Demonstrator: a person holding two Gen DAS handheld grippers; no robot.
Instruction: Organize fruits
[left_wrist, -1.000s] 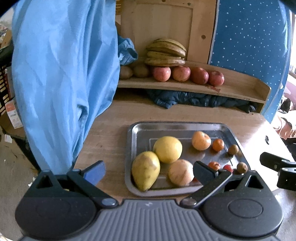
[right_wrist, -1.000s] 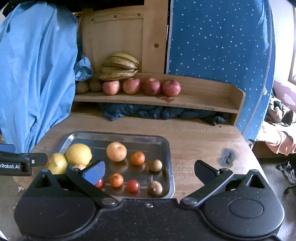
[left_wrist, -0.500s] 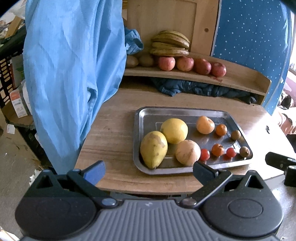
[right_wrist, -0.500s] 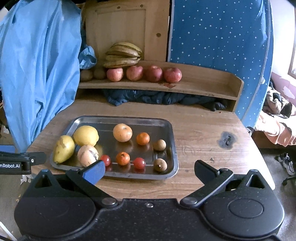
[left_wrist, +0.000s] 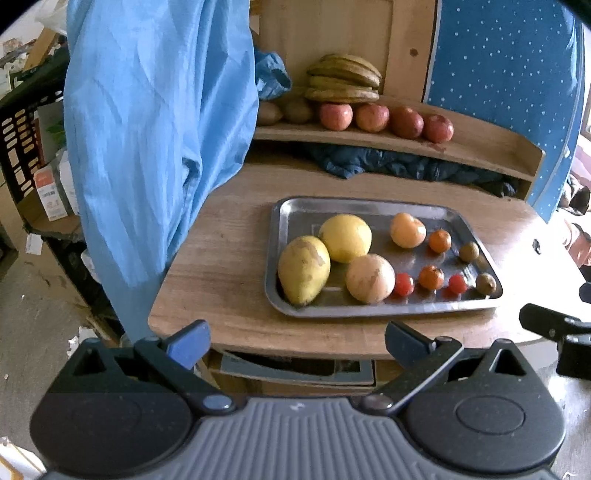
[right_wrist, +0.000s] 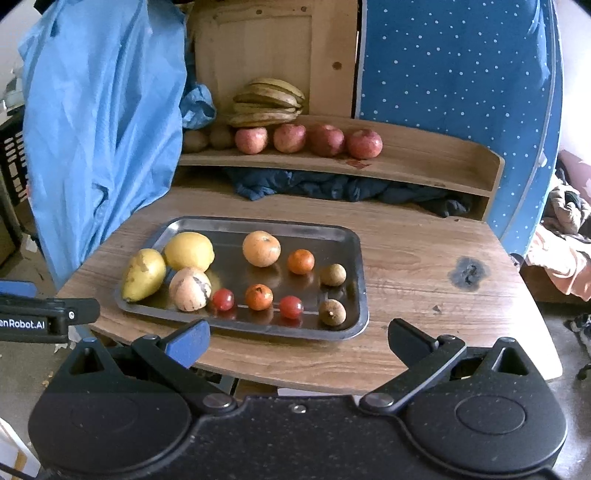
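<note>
Both tongs stand released with nothing between their fingers: the left tongs (left_wrist: 297, 341) and the right tongs (right_wrist: 299, 341) hang off the near edge of the wooden worktop (right_wrist: 424, 258), short of the metal tray (right_wrist: 354, 240).

On the tray the fruit lies in loose rows. At its left end a yellow-green pear (right_wrist: 144, 274) with brown blotches leans against a smooth yellow lemon (right_wrist: 189, 251), and a pale, scarred round fruit (right_wrist: 190, 288) sits just in front of them. A pale orange fruit (right_wrist: 261, 248) lies mid-tray, with a small tangerine (right_wrist: 301, 261) beside it and another tangerine (right_wrist: 259, 296) nearer the front. Two glossy red cherry tomatoes (right_wrist: 222, 299) flank that front tangerine, and two dull brown round fruits (right_wrist: 332, 274) occupy the right end.

On the shelf (right_wrist: 424, 155) behind, four red apples (right_wrist: 290, 137) line up in front of a bunch of browning bananas (right_wrist: 267, 101), with two brown fruits at the left end.

The right wrist view alone shows a dark scorch mark (right_wrist: 468, 272) on the worktop right of the tray, and the left tool's printed side at the frame edge. The left wrist view alone shows a black crate (left_wrist: 22, 147) and boxes beside the blue cloth (left_wrist: 147, 129), plus an open gap under the worktop edge.
</note>
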